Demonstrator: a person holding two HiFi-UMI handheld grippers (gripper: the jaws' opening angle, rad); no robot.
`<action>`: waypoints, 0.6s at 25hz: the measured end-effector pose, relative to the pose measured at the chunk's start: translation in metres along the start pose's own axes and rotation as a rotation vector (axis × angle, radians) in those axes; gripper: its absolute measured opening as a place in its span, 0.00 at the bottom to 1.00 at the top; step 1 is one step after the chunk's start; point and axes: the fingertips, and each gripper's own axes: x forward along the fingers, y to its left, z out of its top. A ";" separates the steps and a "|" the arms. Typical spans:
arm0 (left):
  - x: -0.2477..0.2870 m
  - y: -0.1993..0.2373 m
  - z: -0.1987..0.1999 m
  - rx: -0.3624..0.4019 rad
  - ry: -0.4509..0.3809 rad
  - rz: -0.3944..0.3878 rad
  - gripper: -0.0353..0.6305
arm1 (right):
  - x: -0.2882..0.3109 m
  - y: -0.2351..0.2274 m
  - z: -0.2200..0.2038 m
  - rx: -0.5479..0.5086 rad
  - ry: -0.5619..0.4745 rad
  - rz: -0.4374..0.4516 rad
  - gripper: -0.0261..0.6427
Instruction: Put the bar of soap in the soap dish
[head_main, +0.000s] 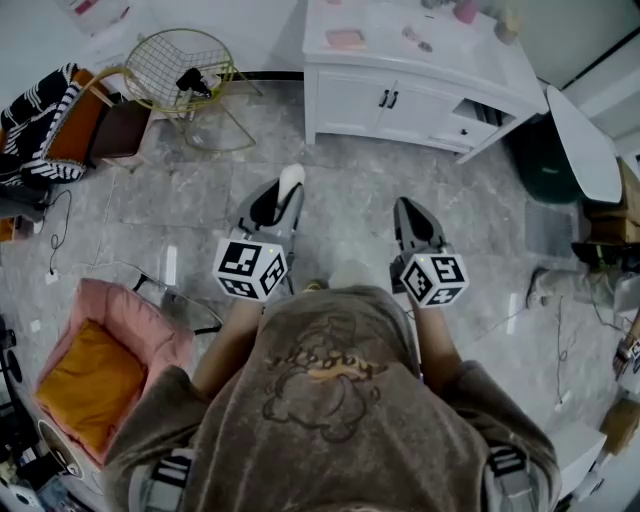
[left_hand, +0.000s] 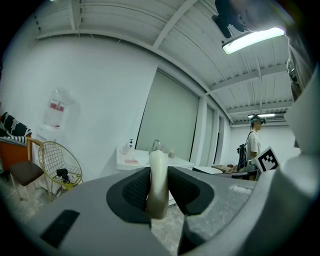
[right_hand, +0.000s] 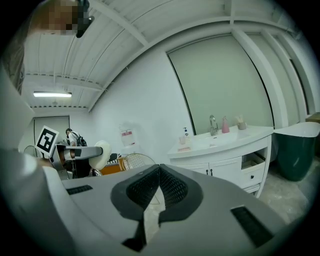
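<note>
A white bar of soap (head_main: 291, 178) stands on edge between the jaws of my left gripper (head_main: 286, 196), which is shut on it. In the left gripper view the soap (left_hand: 157, 182) fills the gap of the gripper (left_hand: 159, 172), pads pressed on both sides. The pink soap dish (head_main: 345, 38) lies on the white vanity top (head_main: 400, 55), far ahead of both grippers; it also shows small as the dish (left_hand: 131, 161) and dish (right_hand: 184, 148). My right gripper (head_main: 409, 207) is shut with nothing in it, its gripper (right_hand: 159, 169) tips meeting. Both are held level above the grey floor.
A gold wire chair (head_main: 180, 65) stands at the far left and a pink armchair (head_main: 110, 340) with an orange cushion at the near left. A dark green tub (head_main: 545, 165) sits right of the vanity. Bottles and a tap (right_hand: 213, 125) stand on the vanity. A person (left_hand: 254, 142) stands far off.
</note>
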 end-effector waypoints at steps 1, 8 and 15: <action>0.002 0.003 0.001 0.001 -0.001 -0.005 0.21 | 0.003 0.001 0.000 0.001 0.001 -0.005 0.02; 0.033 0.025 0.007 -0.006 -0.002 -0.021 0.21 | 0.032 -0.012 0.004 -0.004 0.012 -0.016 0.02; 0.089 0.053 0.013 -0.010 -0.009 -0.010 0.21 | 0.094 -0.043 0.012 -0.001 0.016 0.006 0.02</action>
